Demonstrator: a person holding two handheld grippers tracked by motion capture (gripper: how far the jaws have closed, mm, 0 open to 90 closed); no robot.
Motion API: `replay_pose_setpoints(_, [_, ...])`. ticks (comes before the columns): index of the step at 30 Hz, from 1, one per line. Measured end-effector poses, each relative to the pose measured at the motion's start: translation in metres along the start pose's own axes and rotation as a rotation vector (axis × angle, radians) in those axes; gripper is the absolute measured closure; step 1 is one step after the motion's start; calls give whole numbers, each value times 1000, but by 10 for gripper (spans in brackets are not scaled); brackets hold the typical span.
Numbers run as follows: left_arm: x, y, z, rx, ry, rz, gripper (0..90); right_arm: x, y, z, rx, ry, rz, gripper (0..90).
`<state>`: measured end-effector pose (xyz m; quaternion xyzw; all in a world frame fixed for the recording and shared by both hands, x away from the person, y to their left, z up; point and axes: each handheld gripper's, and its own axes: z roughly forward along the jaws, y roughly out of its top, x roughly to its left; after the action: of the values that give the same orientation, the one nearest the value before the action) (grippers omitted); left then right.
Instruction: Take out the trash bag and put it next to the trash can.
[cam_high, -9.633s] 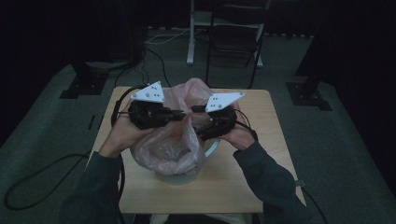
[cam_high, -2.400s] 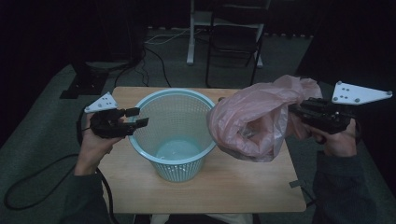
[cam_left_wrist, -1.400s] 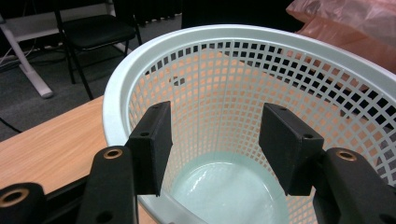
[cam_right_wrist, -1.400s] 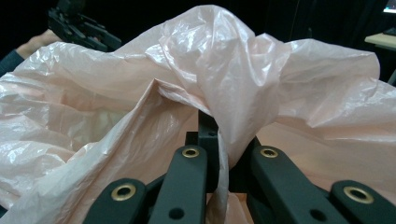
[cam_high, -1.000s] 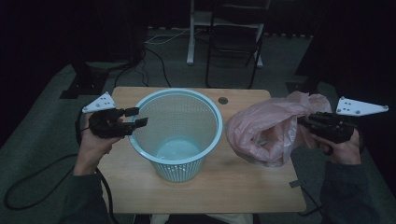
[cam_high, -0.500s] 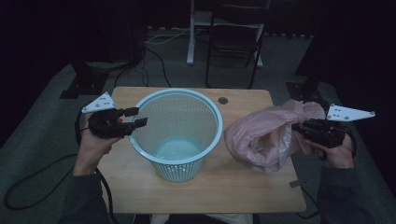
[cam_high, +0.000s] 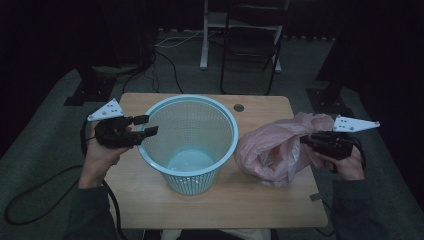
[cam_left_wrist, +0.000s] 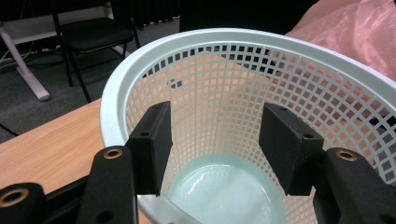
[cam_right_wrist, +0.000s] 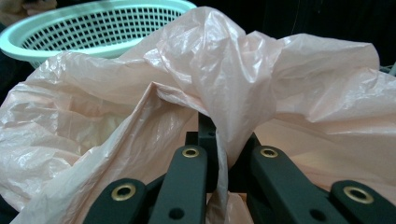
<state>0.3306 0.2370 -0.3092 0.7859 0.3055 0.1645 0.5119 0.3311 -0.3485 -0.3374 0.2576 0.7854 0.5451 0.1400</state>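
Wooden table (cam_high: 150, 205): right gripper (cam_high: 306, 140) pinches pink bag (cam_high: 272, 150) near right edge; left gripper (cam_high: 145, 126), jaws wide, seemingly straddles basket (cam_high: 188, 142) rim.

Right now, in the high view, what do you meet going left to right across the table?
Left gripper → light blue mesh basket → pink plastic bag → right gripper, shut on the bag's edge.

Pink bag (cam_high: 275, 150) lower, on table (cam_high: 250, 200)
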Motion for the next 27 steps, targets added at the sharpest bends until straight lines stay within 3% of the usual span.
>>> replay_pose_setpoints(17, [1,-1,-1,-4,3,-2,443,-7,-13,32,55,5,23,870])
replay_pose_setpoints(27, [1,-1,-1,-4,4,0,441,-9,-18,45,53,25,45,870])
